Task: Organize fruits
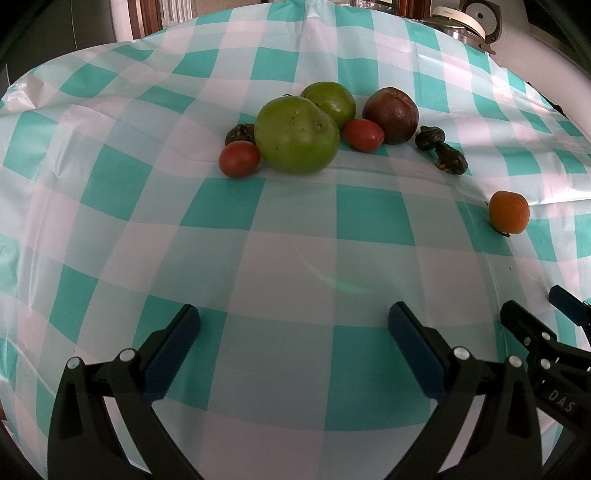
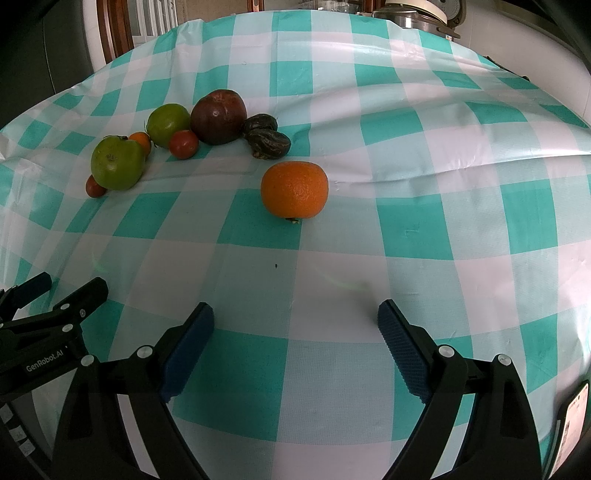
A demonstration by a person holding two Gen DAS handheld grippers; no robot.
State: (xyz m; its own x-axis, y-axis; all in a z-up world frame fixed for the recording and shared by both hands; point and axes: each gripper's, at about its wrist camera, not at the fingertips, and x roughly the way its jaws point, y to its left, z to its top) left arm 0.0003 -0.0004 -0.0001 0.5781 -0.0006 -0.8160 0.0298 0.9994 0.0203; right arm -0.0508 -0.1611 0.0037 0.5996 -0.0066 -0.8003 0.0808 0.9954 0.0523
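Fruits cluster on a teal-and-white checked tablecloth (image 1: pixel 280 229). A big green fruit (image 1: pixel 296 135) lies in front of a smaller green one (image 1: pixel 330 102), with a dark purple fruit (image 1: pixel 391 114), two red tomatoes (image 1: pixel 239 159) (image 1: pixel 364 135) and several dark wrinkled fruits (image 1: pixel 429 137) around them. An orange (image 2: pixel 294 189) sits apart to the right, straight ahead of my right gripper (image 2: pixel 295 317). A small orange fruit (image 2: pixel 141 141) peeks out behind the big green fruit (image 2: pixel 117 163). My left gripper (image 1: pixel 293 317) is open and empty, well short of the cluster. The right gripper is open and empty too.
A rice cooker (image 1: pixel 469 22) stands past the table's far right edge. Wooden chair backs (image 2: pixel 122 26) show beyond the far left edge. The cloth has creases near the fruits. Checked cloth lies between the grippers and the fruit.
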